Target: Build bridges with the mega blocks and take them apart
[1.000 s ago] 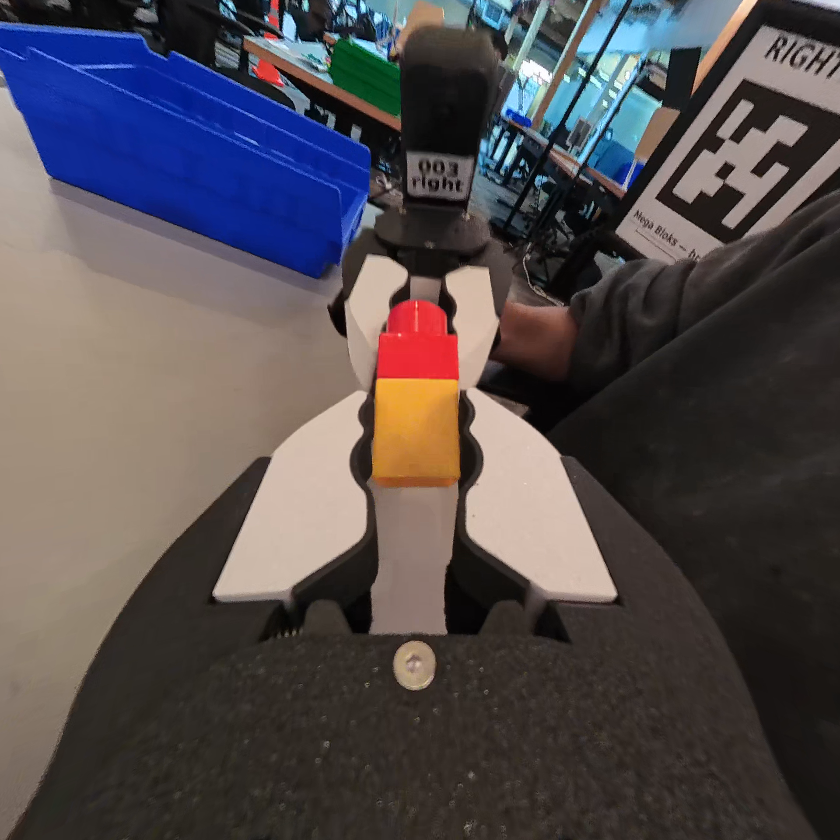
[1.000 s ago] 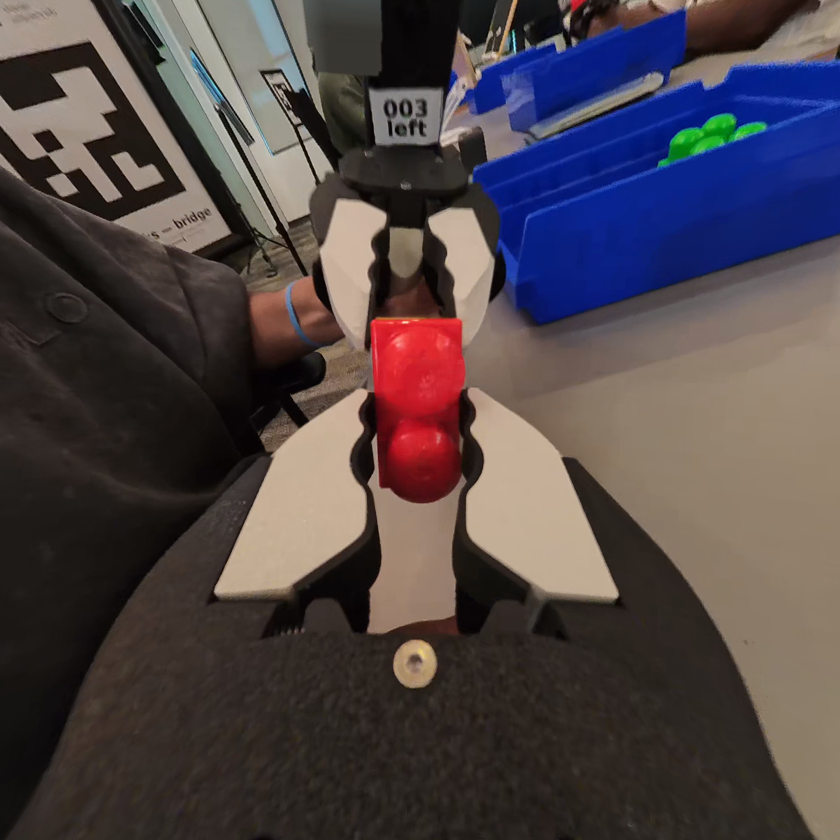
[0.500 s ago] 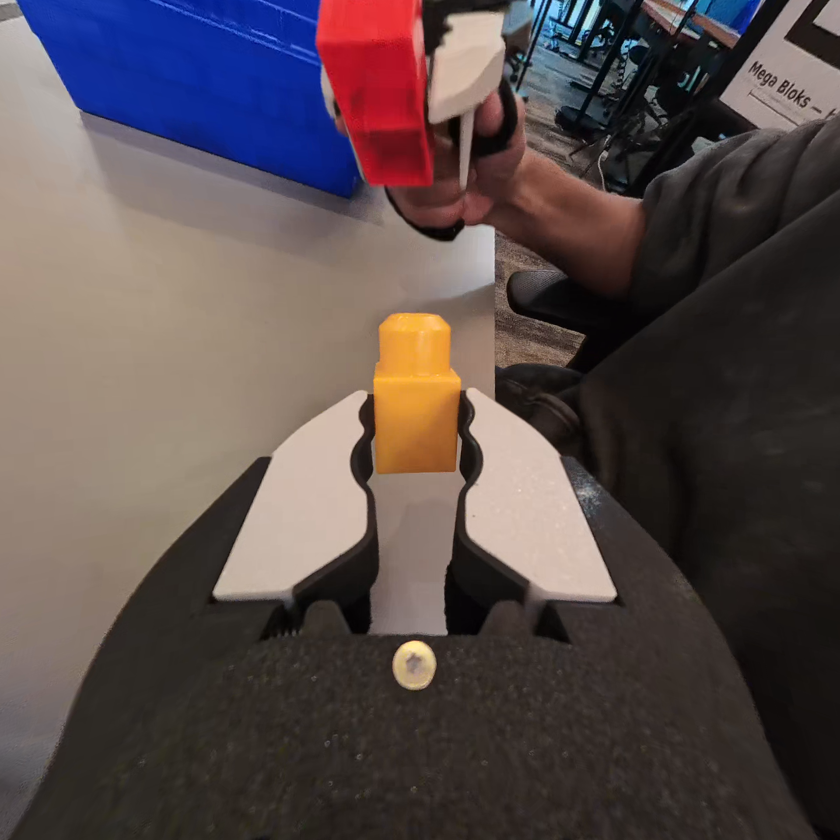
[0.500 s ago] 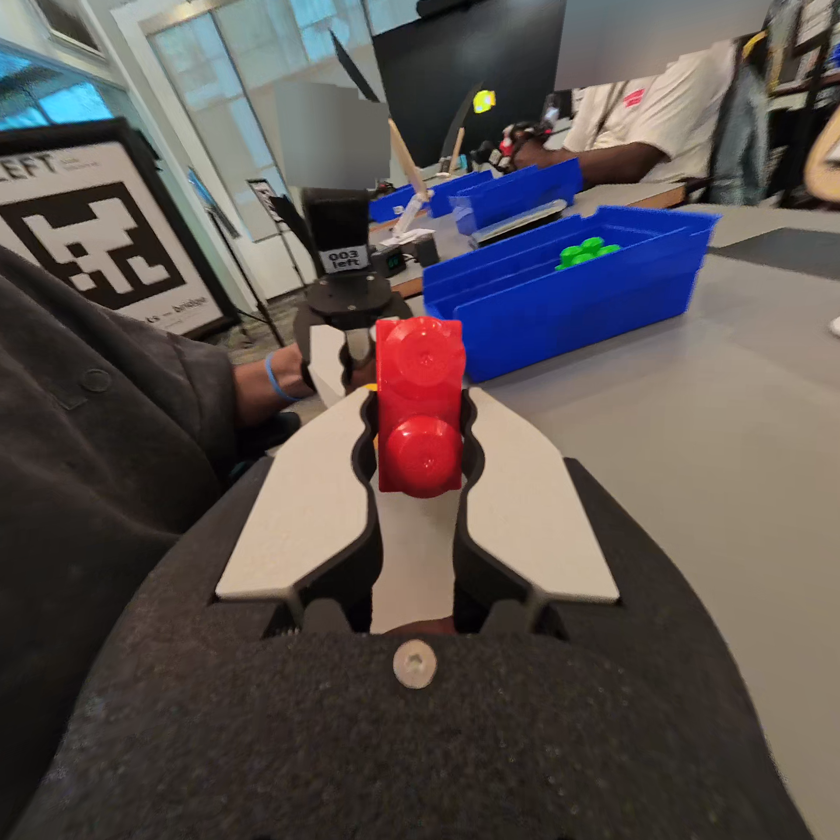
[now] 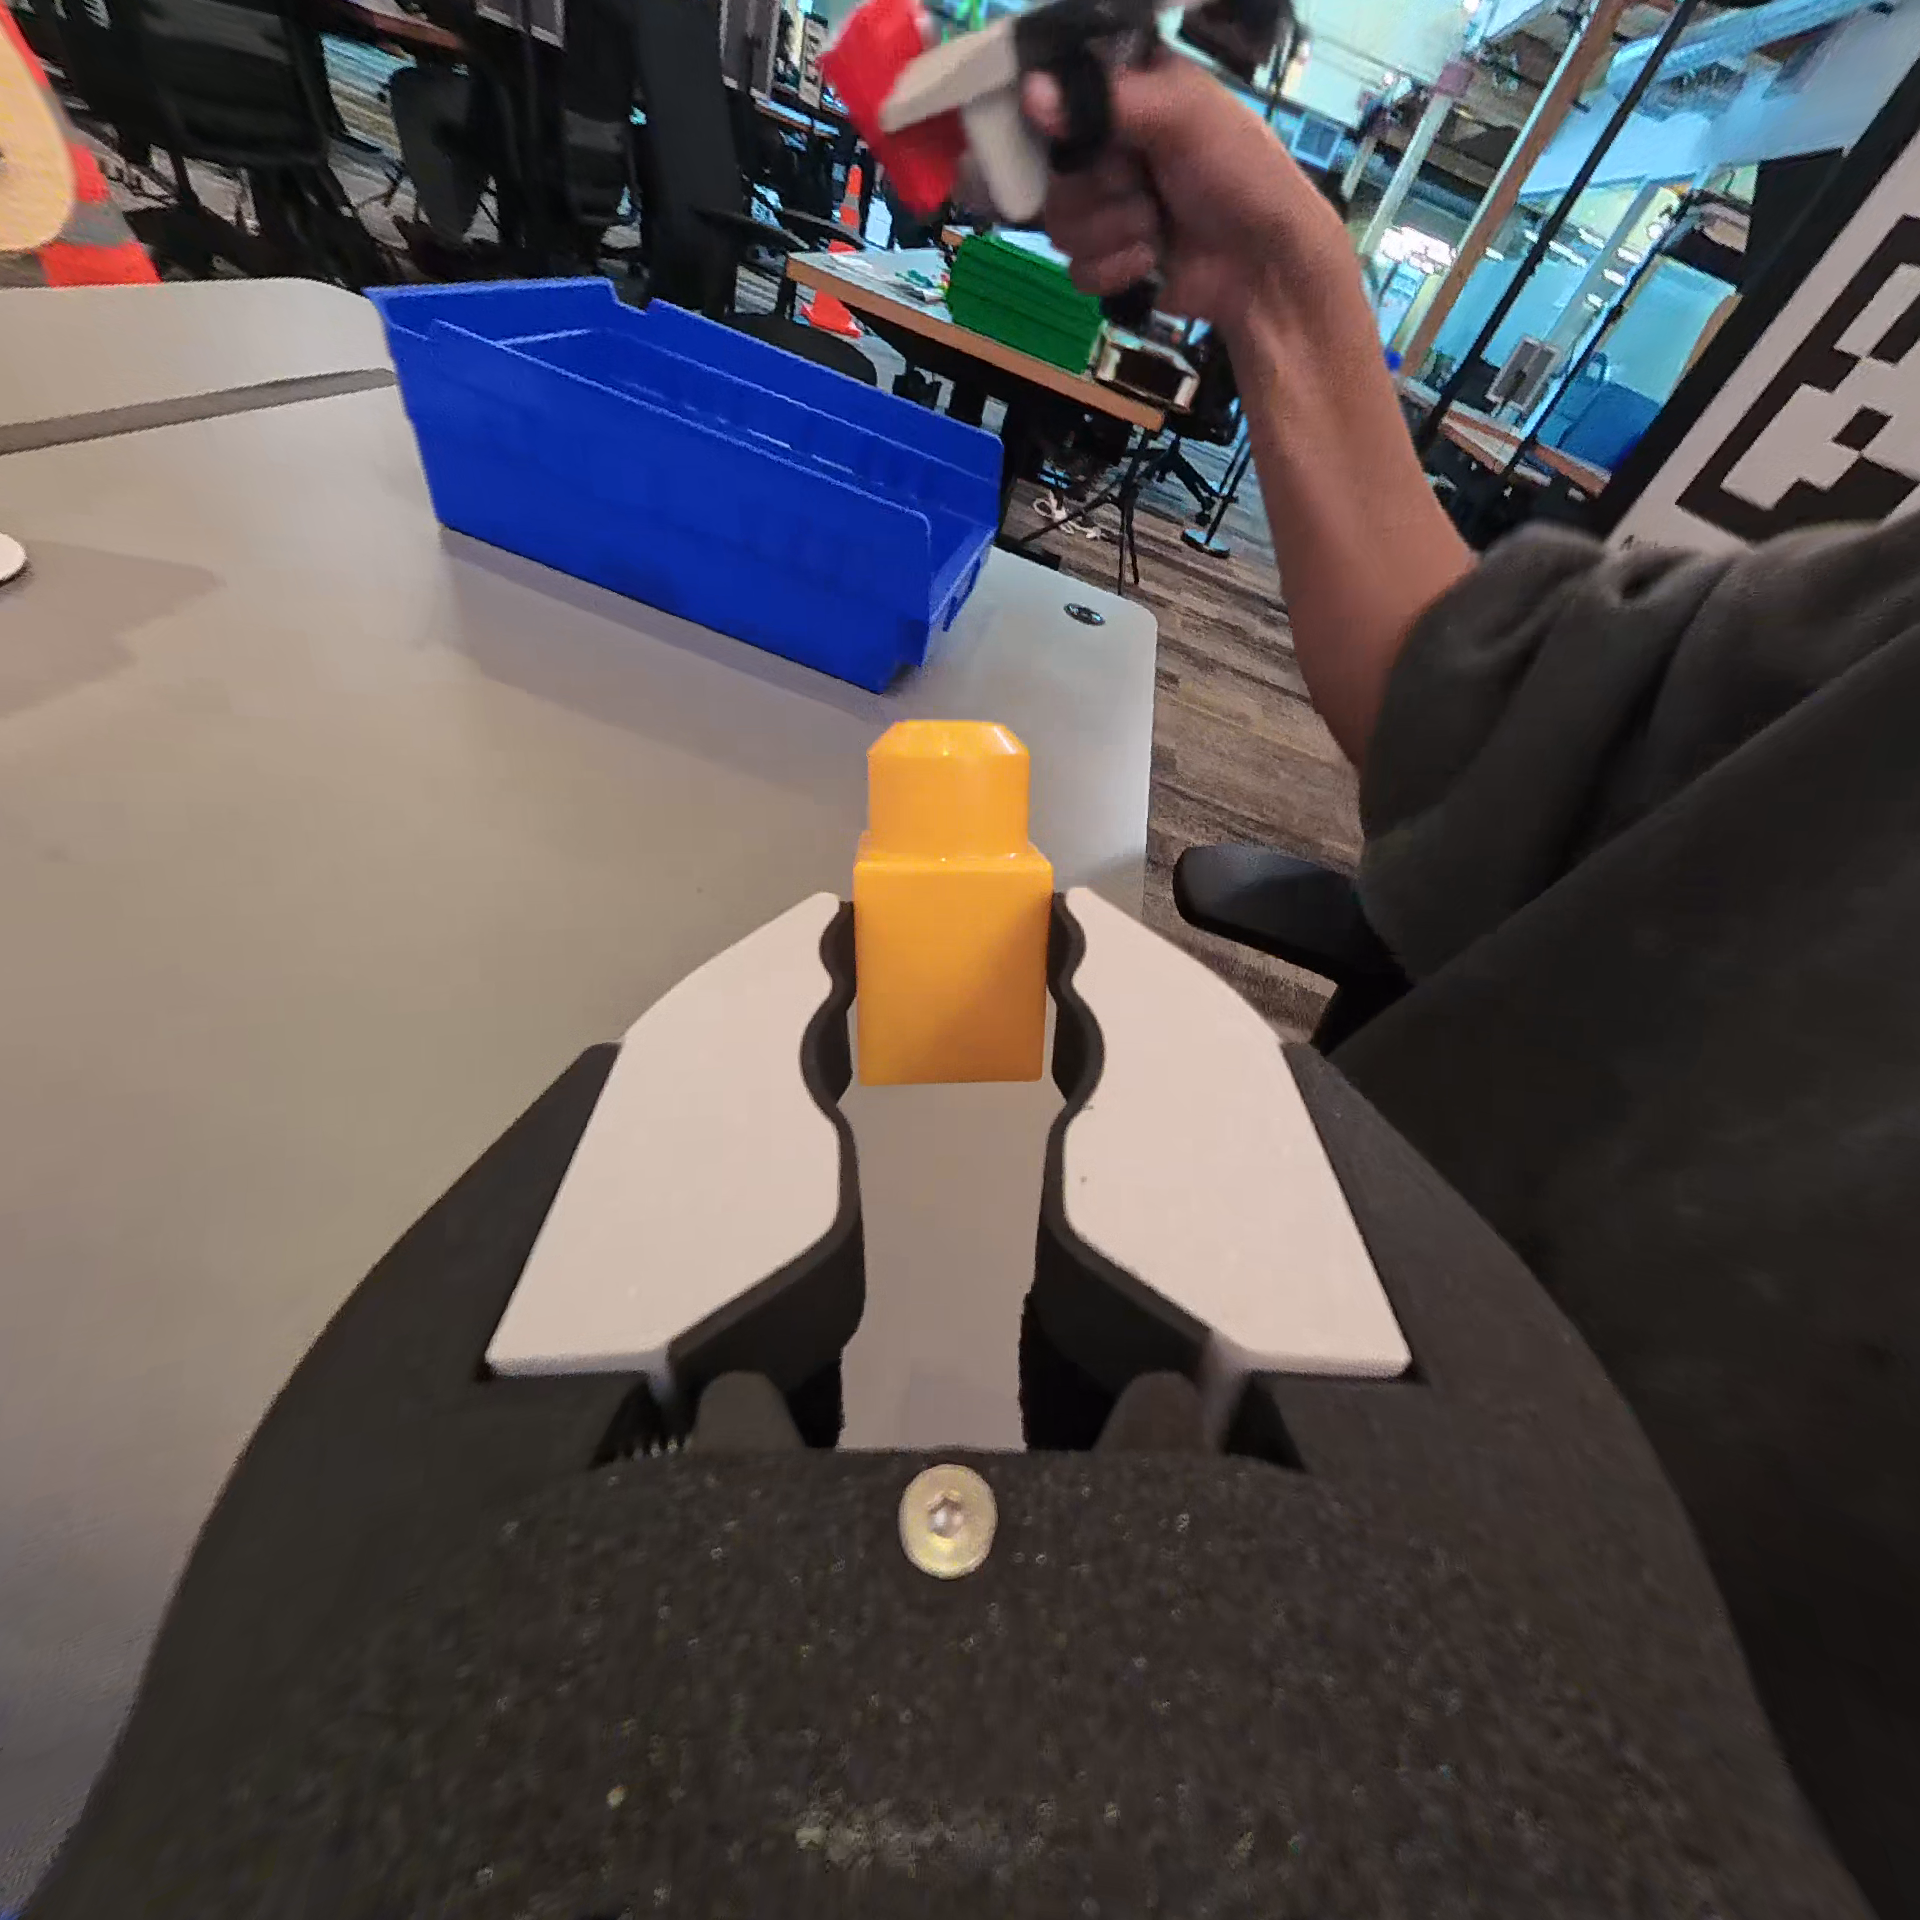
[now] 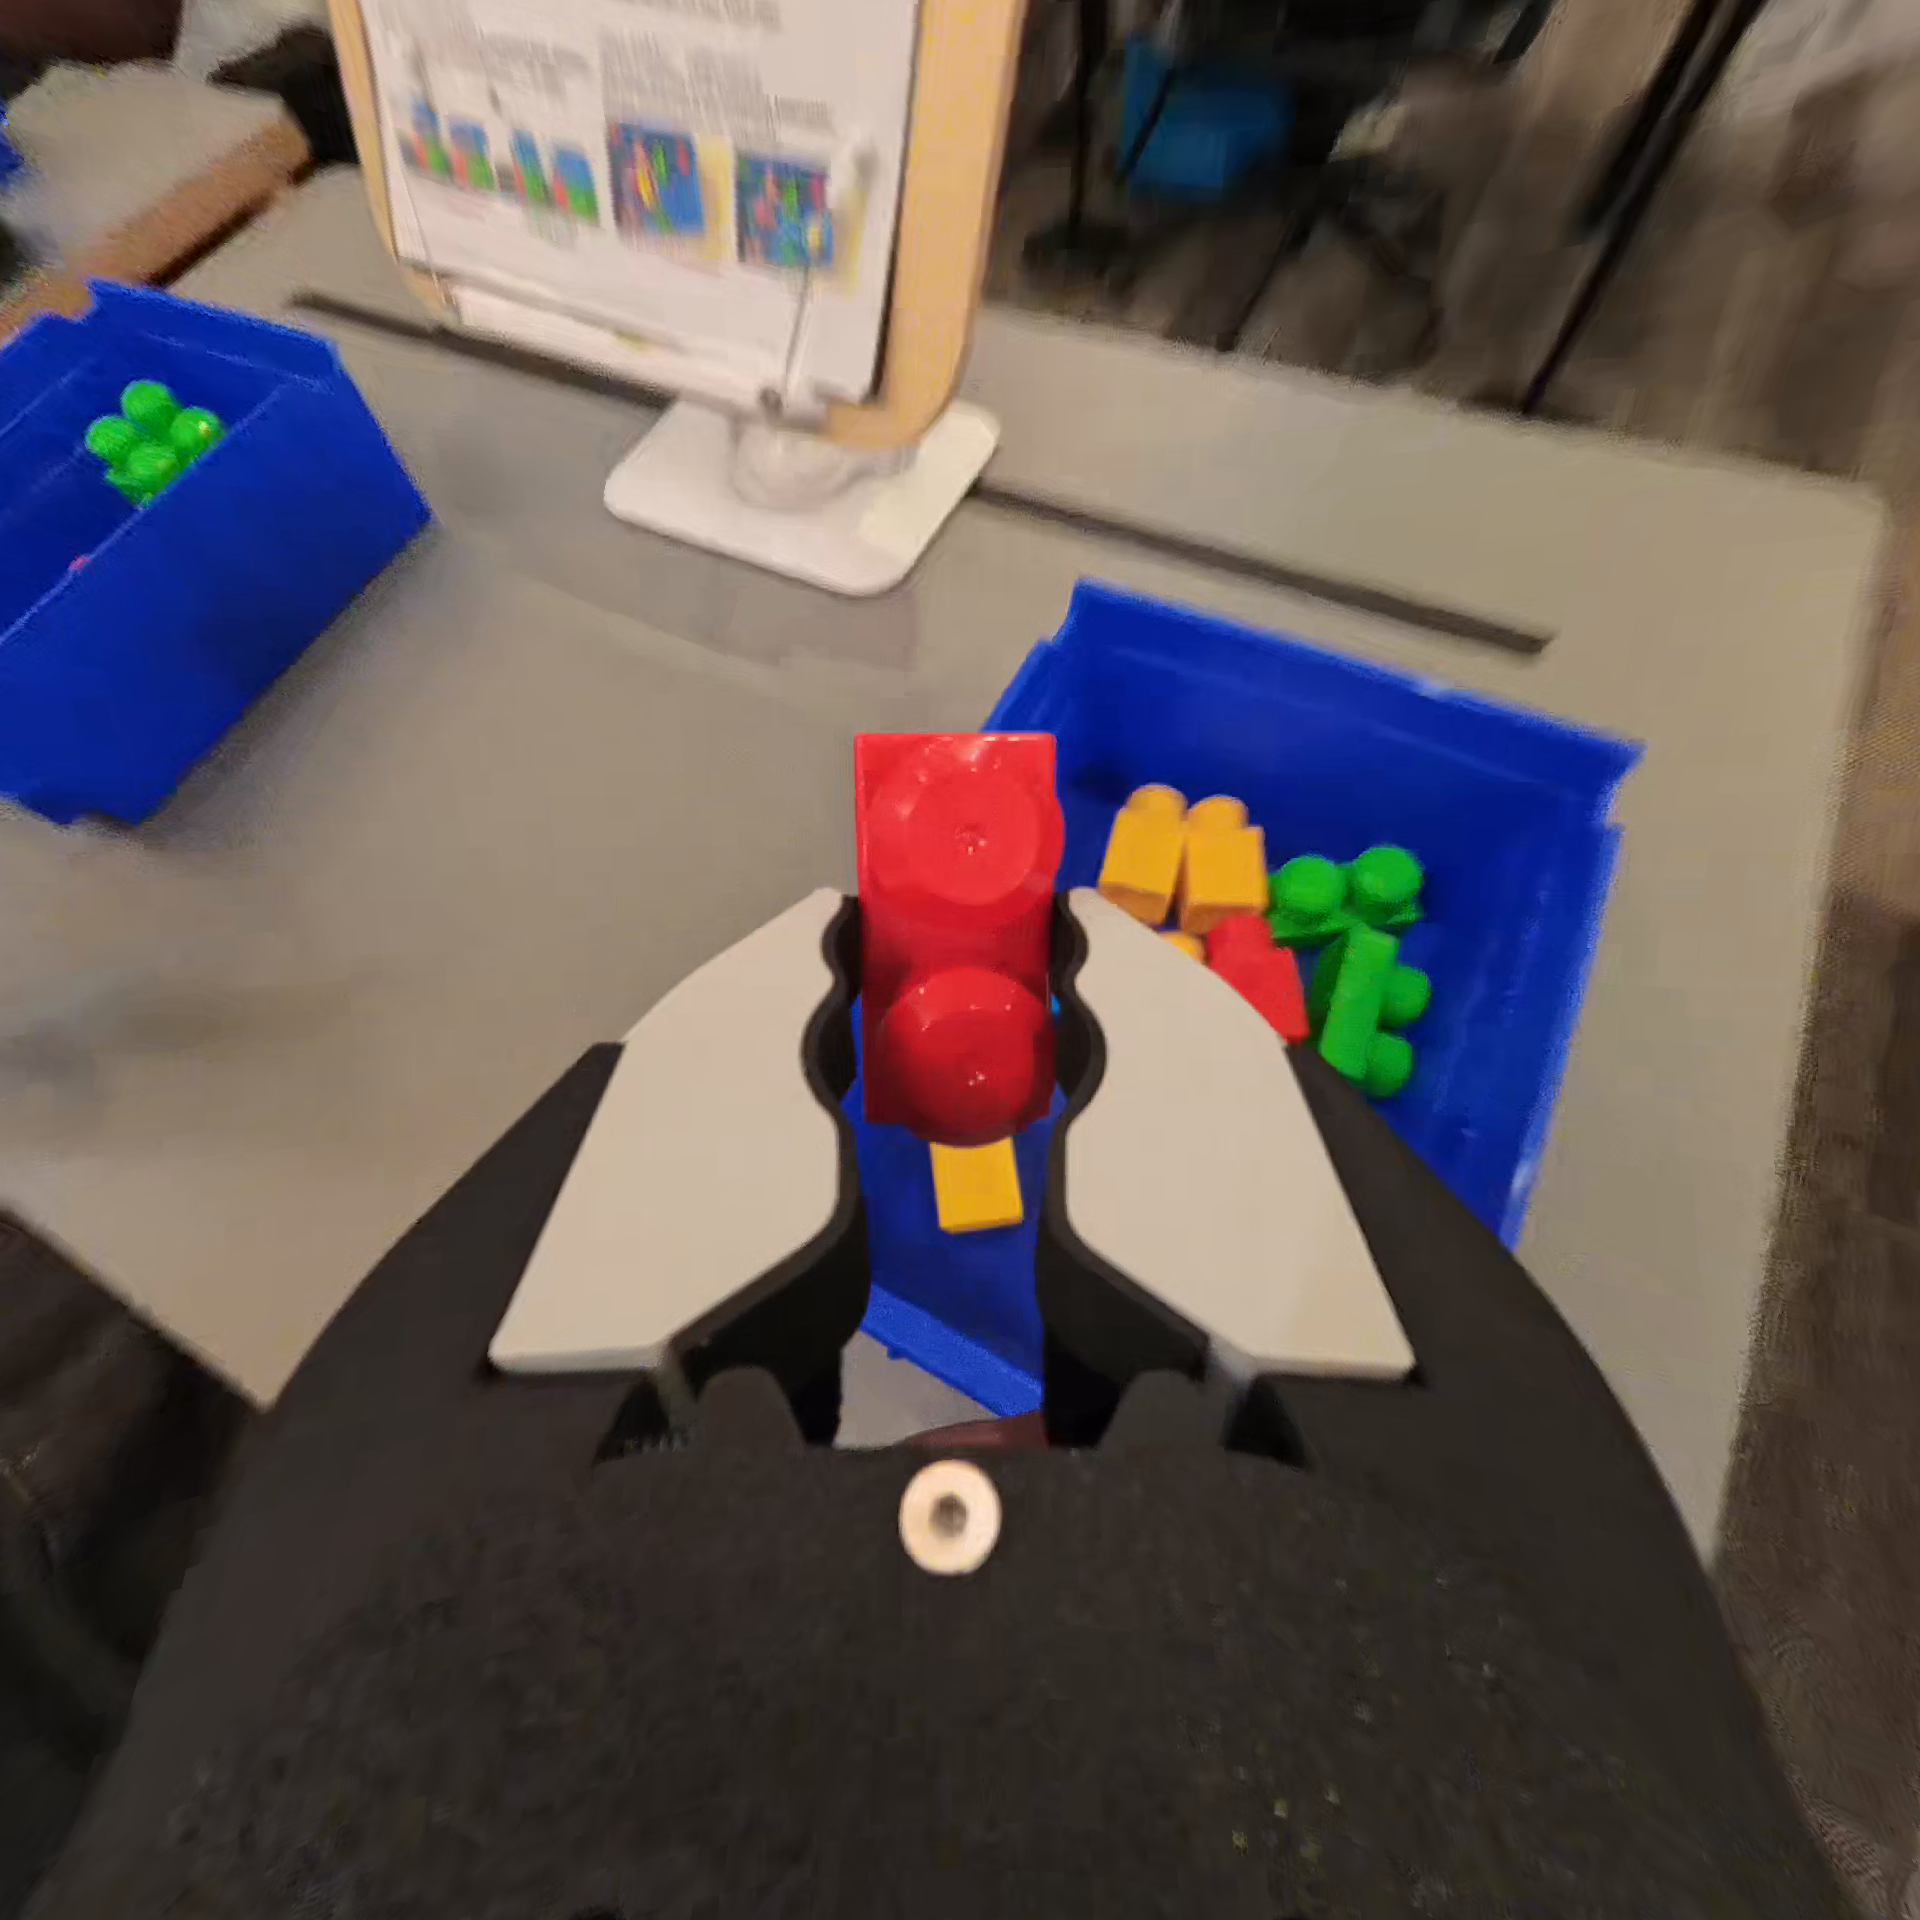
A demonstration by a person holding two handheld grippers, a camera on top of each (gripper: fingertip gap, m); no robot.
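My left gripper (image 5: 948,935) is shut on an orange one-stud block (image 5: 948,935), stud pointing away, held above the grey table (image 5: 312,831). My right gripper (image 6: 954,935) is shut on a red two-stud block (image 6: 961,935), studs facing the camera, held over a blue bin (image 6: 1455,748). That bin holds several loose orange (image 6: 1184,857), green (image 6: 1351,935) and red (image 6: 1257,971) blocks. In the left wrist view the right gripper (image 5: 977,125) shows high up, held in a hand, with the red block (image 5: 883,94) in it.
A blue bin (image 5: 675,457) stands on the table ahead of my left gripper. Another blue bin (image 6: 177,540) with green blocks (image 6: 151,436) stands at the left in the right wrist view. A sheet holder on a white base (image 6: 800,488) stands behind. The table edge (image 5: 1143,727) and dark sleeve (image 5: 1662,935) lie right. Some 40 cm of space lies between my two pairs of fingers.
The red block has come off the orange block. My right gripper has lifted it away and swung over the bin of blocks. My left gripper keeps the orange block.
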